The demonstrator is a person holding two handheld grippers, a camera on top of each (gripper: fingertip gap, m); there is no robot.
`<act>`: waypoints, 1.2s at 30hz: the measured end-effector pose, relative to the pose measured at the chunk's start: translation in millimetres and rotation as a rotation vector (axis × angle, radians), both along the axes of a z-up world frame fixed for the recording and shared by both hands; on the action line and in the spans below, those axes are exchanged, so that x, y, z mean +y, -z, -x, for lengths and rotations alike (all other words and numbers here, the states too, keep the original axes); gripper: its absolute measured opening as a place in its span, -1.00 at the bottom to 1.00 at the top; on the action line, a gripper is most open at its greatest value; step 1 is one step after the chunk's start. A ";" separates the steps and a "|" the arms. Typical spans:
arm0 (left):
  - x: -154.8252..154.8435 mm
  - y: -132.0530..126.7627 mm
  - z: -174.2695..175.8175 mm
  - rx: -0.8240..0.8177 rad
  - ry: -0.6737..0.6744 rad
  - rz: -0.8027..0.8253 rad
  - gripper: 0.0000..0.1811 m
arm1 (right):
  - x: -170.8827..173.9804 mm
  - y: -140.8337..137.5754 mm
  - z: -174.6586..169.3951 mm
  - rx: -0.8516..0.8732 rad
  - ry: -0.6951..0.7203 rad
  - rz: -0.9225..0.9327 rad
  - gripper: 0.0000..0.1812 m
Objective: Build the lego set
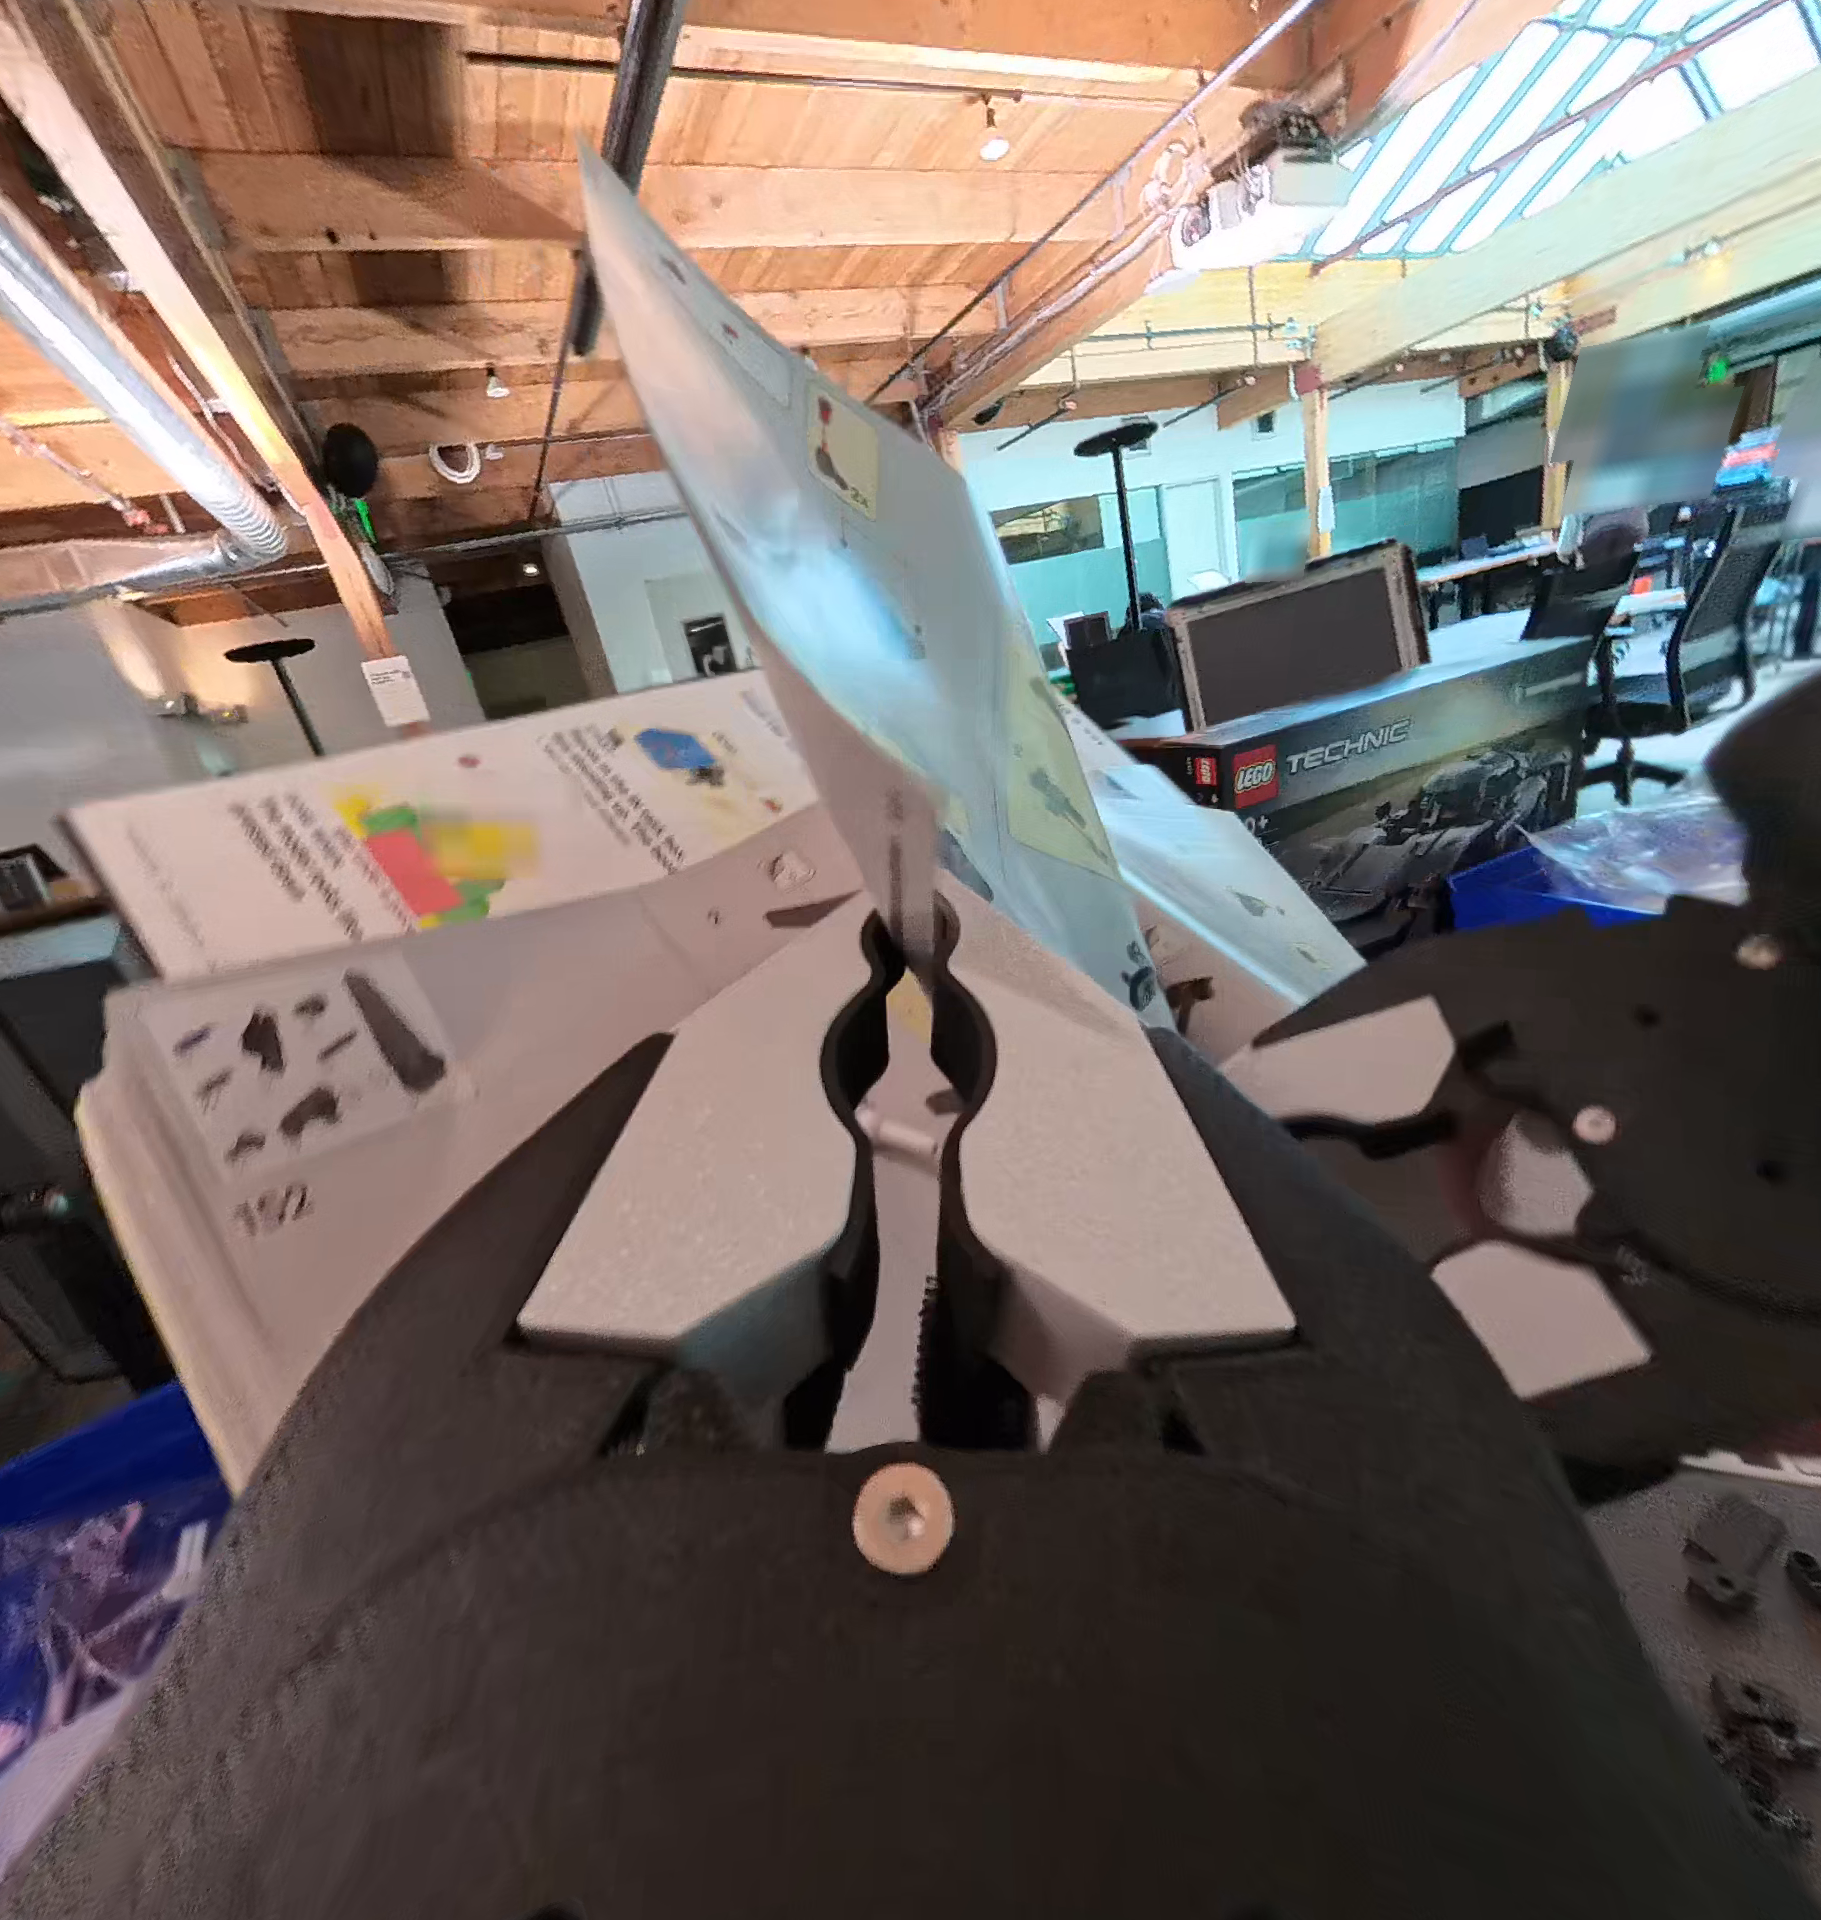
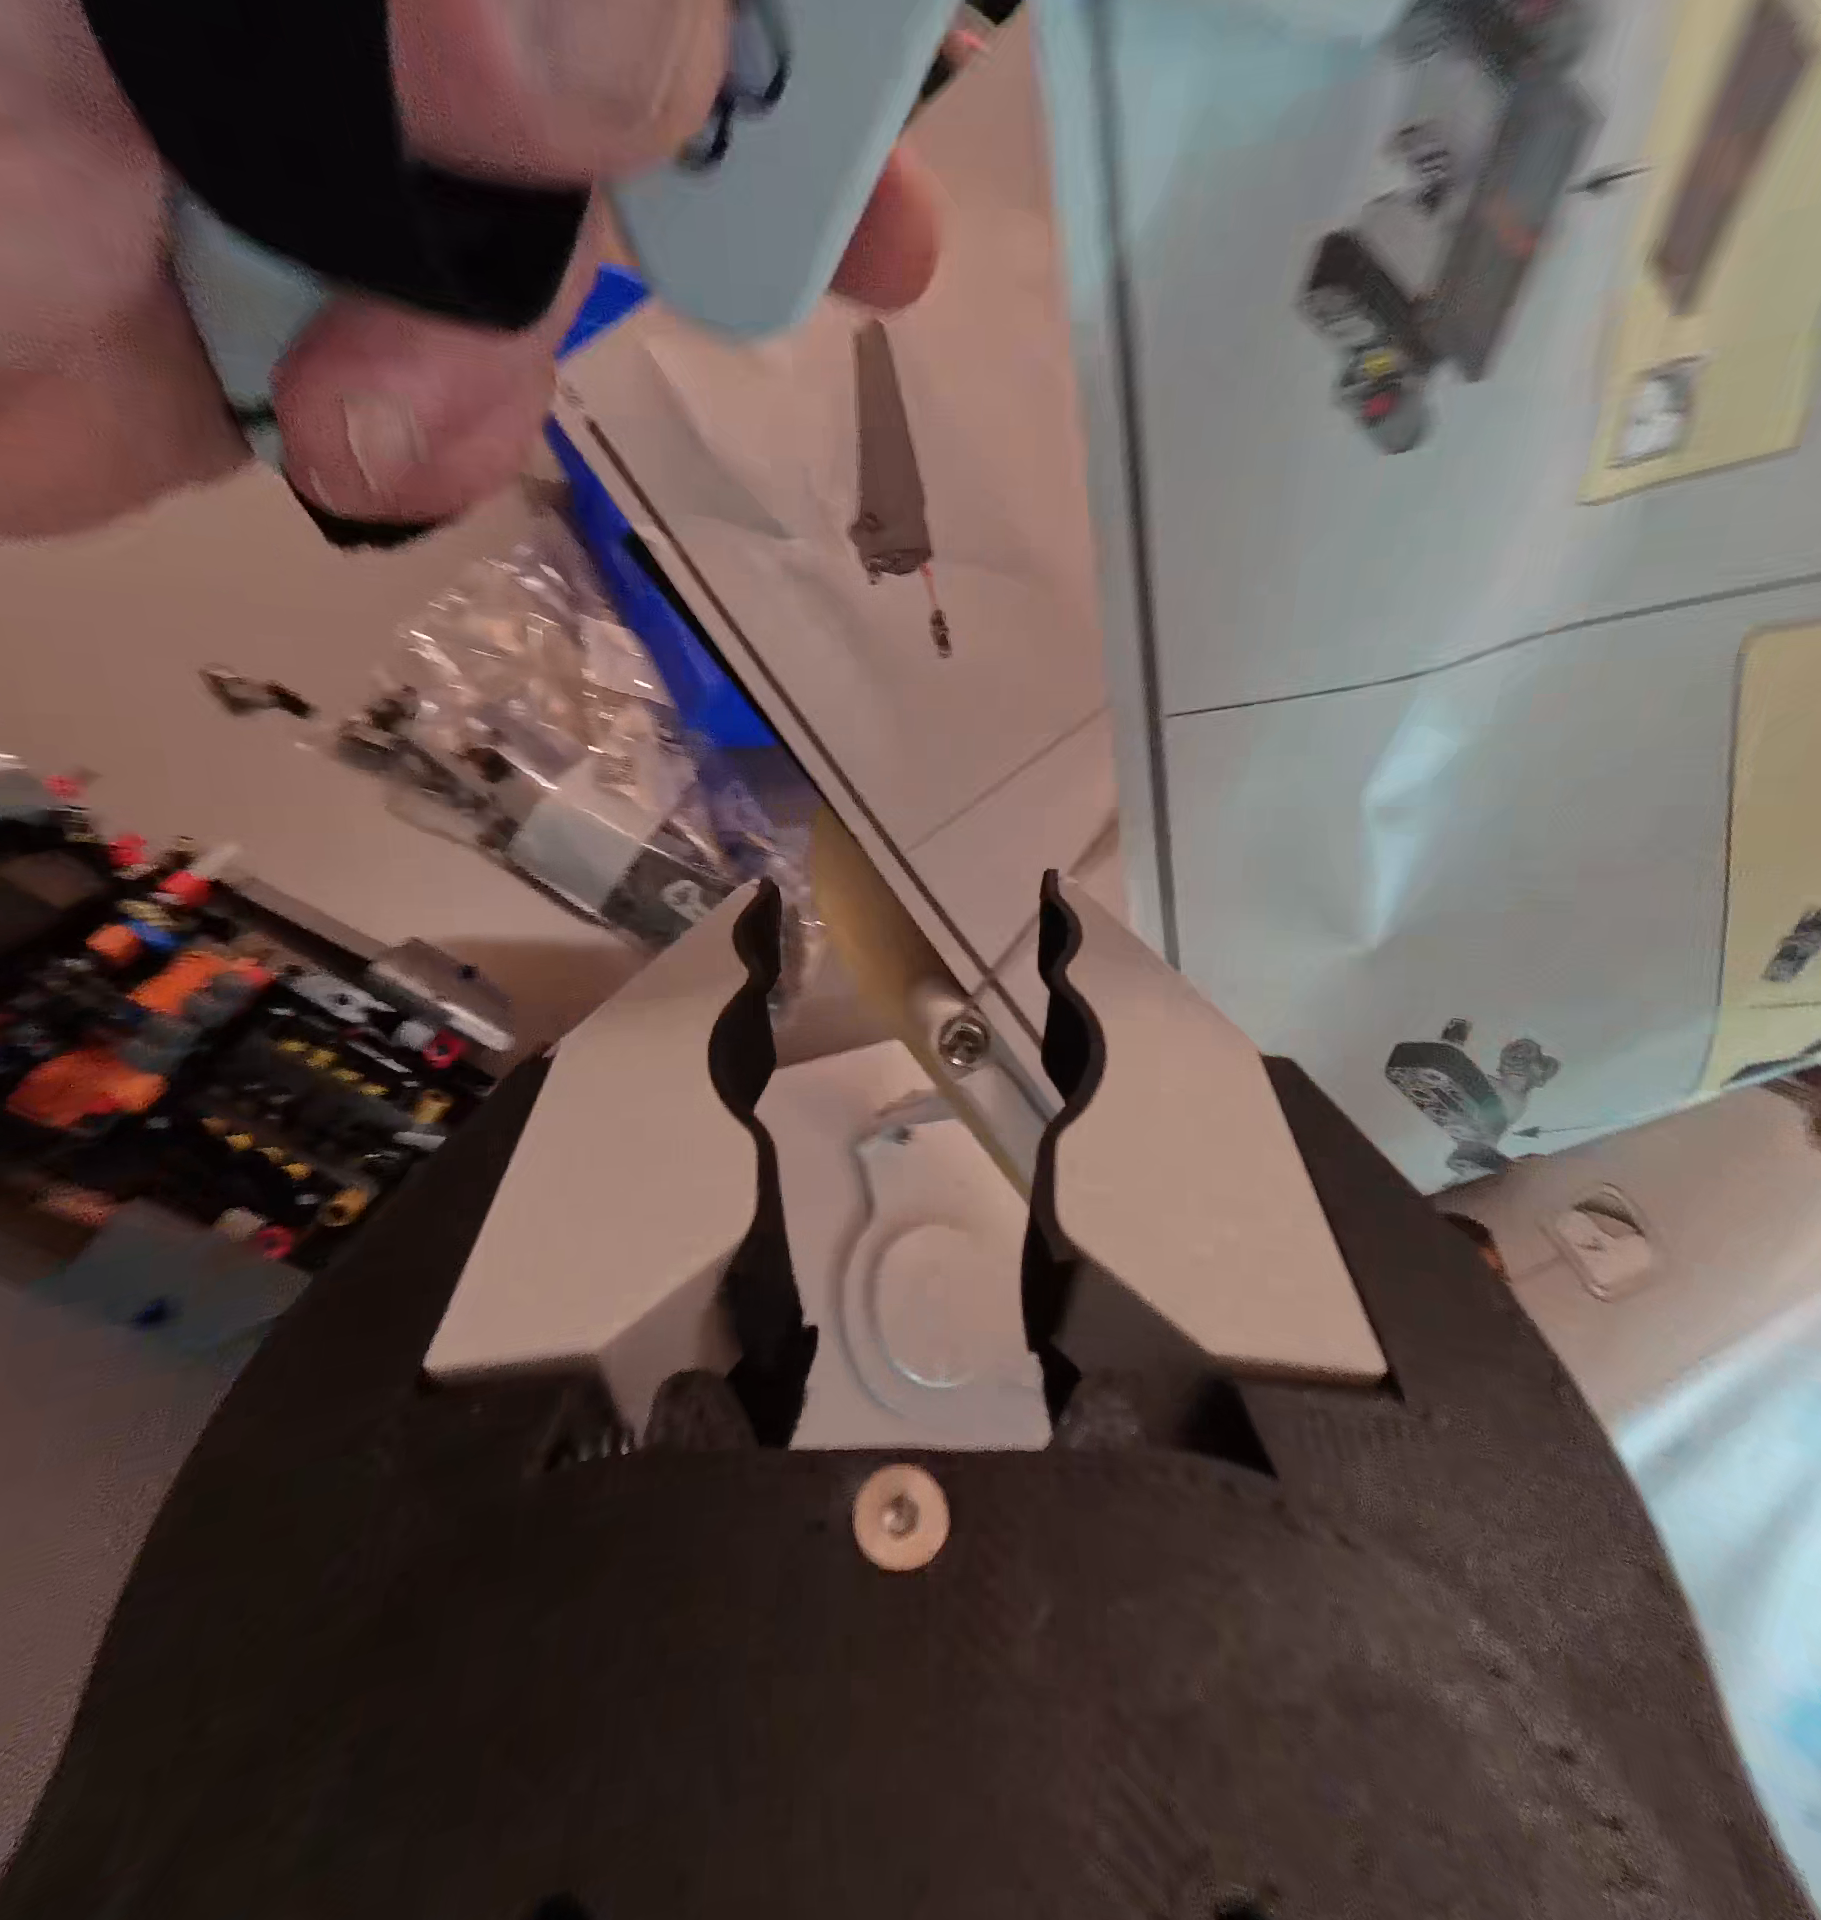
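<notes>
The left gripper (image 1: 911,951) pinches a thin, floppy page (image 1: 844,582) upright above the instruction booklet (image 1: 386,1049), best held at its edge, while the right gripper (image 2: 904,935) gapes empty beside the booklet.

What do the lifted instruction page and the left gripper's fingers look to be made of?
Instruction page: thin glossy printed paper; it bends and shows a pale sheen.

Left gripper, shut on that page: its fingers look like matte grey plastic with black wavy inner pads, probably rubbery. The black body's grainy surface suggests 3D-printed plastic, though that is uncertain.
</notes>
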State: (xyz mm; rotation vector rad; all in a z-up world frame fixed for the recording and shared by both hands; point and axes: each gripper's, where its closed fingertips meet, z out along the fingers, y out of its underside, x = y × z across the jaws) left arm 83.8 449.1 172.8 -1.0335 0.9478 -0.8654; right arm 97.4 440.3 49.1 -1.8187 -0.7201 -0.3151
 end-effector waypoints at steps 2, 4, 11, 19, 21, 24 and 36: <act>-7.6 -10.5 -15.2 0.038 0.011 -0.038 -1.00 | 5.4 -1.7 -7.7 -0.033 0.063 -0.043 -0.51; -11.5 -15.9 -28.0 0.076 0.011 -0.048 -1.00 | 11.9 -5.4 -11.0 0.007 0.095 -0.066 -0.54; 7.3 -11.1 -27.9 0.090 -0.009 0.036 -1.00 | 39.0 -1.2 -19.3 0.129 0.136 0.012 -0.93; 55.0 44.9 4.4 0.070 -0.070 0.234 -1.00 | 26.1 15.1 11.0 -0.100 -0.111 -0.005 -1.00; 64.0 59.5 8.2 0.077 -0.097 0.255 -1.00 | 24.3 11.2 10.8 -0.086 -0.128 -0.029 -1.00; 69.4 72.9 10.5 0.088 -0.129 0.255 -1.00 | 22.4 5.8 9.1 -0.087 -0.141 -0.067 -1.00; 64.8 78.5 16.8 0.092 -0.183 0.201 -1.00 | 20.3 -2.6 4.0 0.056 -0.146 -0.150 -1.00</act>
